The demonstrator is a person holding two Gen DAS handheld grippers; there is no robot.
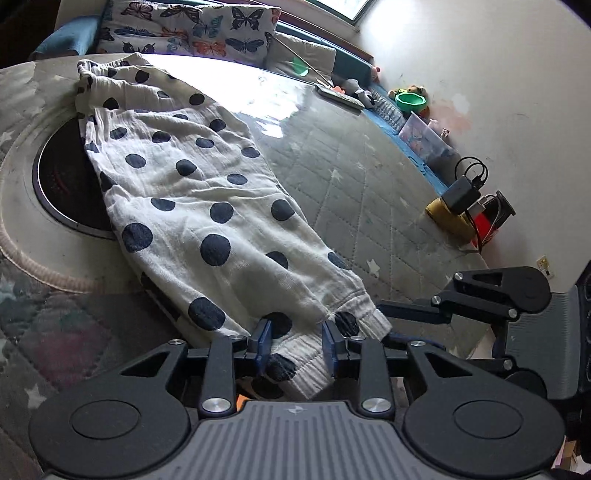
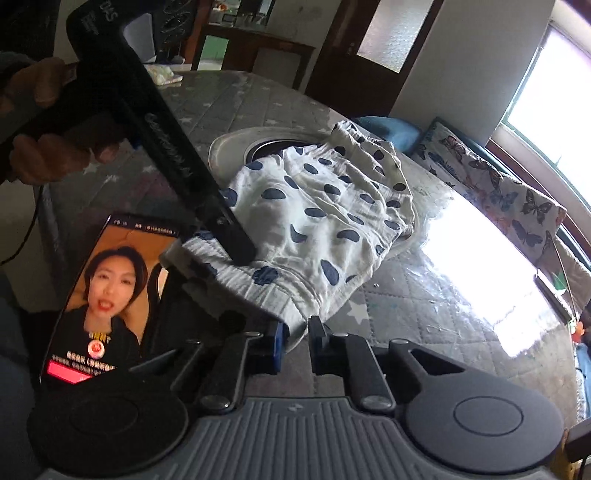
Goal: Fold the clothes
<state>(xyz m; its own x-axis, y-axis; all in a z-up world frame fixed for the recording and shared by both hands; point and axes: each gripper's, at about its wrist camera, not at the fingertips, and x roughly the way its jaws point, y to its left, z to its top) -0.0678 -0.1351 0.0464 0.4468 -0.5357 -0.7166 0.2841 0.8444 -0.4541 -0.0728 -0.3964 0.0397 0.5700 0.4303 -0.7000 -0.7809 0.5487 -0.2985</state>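
White trousers with dark blue dots (image 1: 192, 177) lie spread lengthwise on the quilted table (image 1: 351, 177), waistband at the far end. Their near ribbed cuff (image 1: 299, 354) lies between the blue pads of my left gripper (image 1: 297, 341), whose jaws stand apart on either side of it. My right gripper (image 2: 297, 338) has narrow jaws pinching the hem of the other cuff (image 2: 295, 317). The right gripper (image 1: 388, 328) also shows from the side at the cuff's right corner. The left gripper (image 2: 240, 251) appears as a long black bar resting on the trousers (image 2: 325, 206), held by a hand (image 2: 48, 155).
A round dark hotplate (image 1: 62, 184) is sunk in the table under the trousers' left side. A phone (image 2: 103, 295) with a video playing stands at the near left. Butterfly cushions (image 1: 184, 29) line a bench behind. A charger and cables (image 1: 461, 199), a green bowl (image 1: 410, 99) and toys sit at the right.
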